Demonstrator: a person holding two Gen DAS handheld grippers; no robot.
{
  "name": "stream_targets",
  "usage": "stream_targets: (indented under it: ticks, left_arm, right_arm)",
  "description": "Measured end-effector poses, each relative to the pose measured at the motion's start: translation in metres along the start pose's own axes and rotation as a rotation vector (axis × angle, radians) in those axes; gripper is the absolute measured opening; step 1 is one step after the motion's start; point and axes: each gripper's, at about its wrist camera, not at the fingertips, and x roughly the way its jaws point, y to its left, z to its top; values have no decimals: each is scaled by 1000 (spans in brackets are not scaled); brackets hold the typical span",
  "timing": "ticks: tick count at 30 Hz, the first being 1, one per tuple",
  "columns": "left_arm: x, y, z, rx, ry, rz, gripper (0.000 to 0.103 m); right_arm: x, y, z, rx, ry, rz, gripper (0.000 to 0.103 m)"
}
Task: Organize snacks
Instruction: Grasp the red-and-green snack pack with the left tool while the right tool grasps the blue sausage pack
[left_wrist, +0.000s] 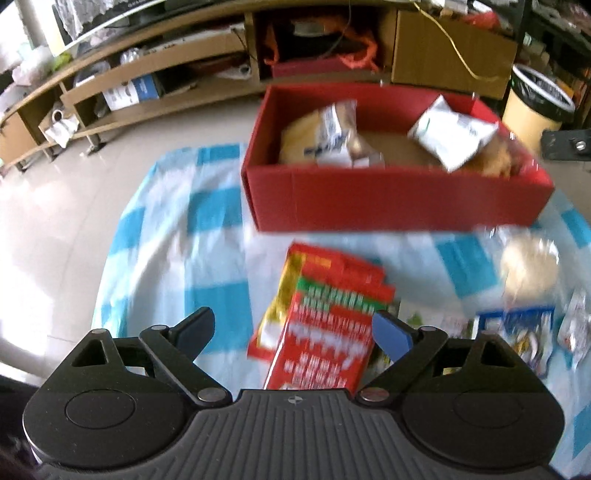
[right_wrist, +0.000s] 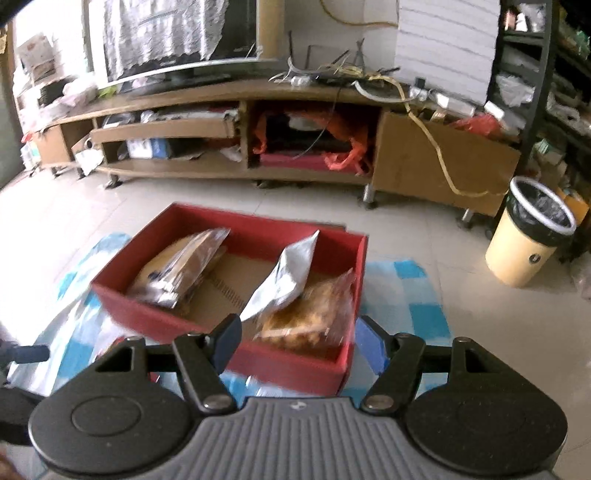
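A red box (left_wrist: 388, 203) stands on a blue-and-white checked cloth (left_wrist: 177, 229) and holds a yellow-and-blue packet (left_wrist: 325, 133), a white pouch (left_wrist: 450, 133) and a bag of golden snacks (left_wrist: 498, 158). My left gripper (left_wrist: 295, 332) is open above a red-and-green packet (left_wrist: 325, 321) lying in front of the box, not touching it. My right gripper (right_wrist: 299, 339) is open and empty, over the box's near right corner (right_wrist: 306, 365), above the golden snack bag (right_wrist: 306, 321) and white pouch (right_wrist: 284, 280).
On the cloth right of the red packet lie a clear bag with a round pastry (left_wrist: 528, 269), a blue packet (left_wrist: 524, 332) and small wrapped sweets (left_wrist: 576, 328). A wooden TV stand (right_wrist: 229, 129) and a lined bin (right_wrist: 528, 232) stand behind on the tiled floor.
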Motion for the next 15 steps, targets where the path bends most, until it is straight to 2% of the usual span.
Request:
stream_targets:
  ticks: [3,7,9,11,15]
  left_arm:
    - [7,-4,-9,11,32,-12,92]
    - [16,-10,-12,35,36,-14,87]
    - [16,-5,-10,3,52,-56,70]
    - [12,-2,-9,-27,73,-89,68]
    - [3,-4,-23,11,82,-73,66]
  right_arm:
    - [-6,1,-13,17,29,33,64]
    - [-12,3,-30,3,64,44,64]
    - [-15,2,-38,4,78,53,64]
    - [-15,3,-46,-3,96,62,64]
    - [-1,0,-63,-10,187,124,64]
